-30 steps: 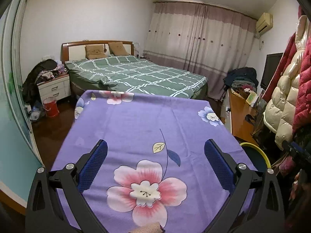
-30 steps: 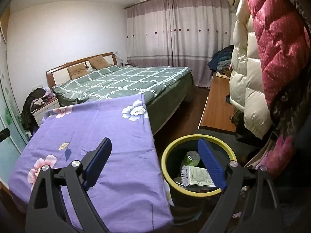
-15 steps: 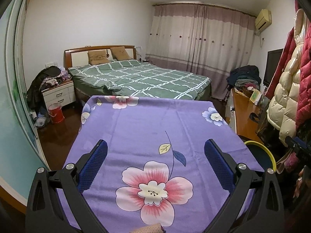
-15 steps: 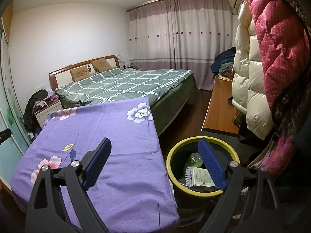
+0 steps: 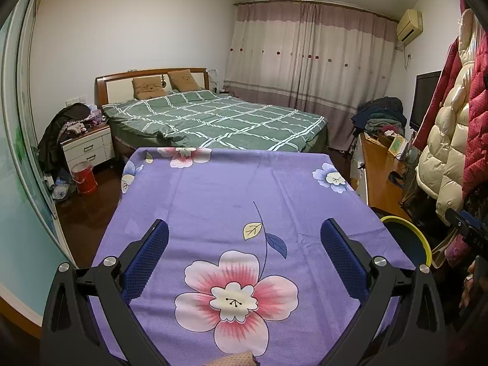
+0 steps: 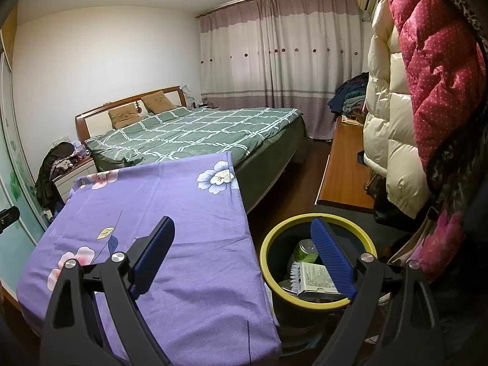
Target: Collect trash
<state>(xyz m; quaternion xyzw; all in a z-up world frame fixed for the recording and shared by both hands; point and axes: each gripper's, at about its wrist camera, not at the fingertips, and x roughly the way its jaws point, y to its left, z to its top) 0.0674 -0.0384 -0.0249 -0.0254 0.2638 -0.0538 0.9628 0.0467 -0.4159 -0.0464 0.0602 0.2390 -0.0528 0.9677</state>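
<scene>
The right hand-held gripper (image 6: 242, 253) stands wide and empty, its right finger over the yellow-rimmed bin (image 6: 271, 235) beside the table (image 6: 189, 213); a green bottle (image 6: 303, 248) and a printed box (image 6: 317, 277) lie inside. The left hand-held gripper (image 5: 244, 254), also wide and empty, hovers above the purple flowered cloth.

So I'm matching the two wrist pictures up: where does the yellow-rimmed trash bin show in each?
Left wrist: trash bin at the right edge, only part of its rim showing past the purple cloth.
Right wrist: bin lower centre-right, beside the cloth.
Shared landmark: the green checked bed.
</scene>
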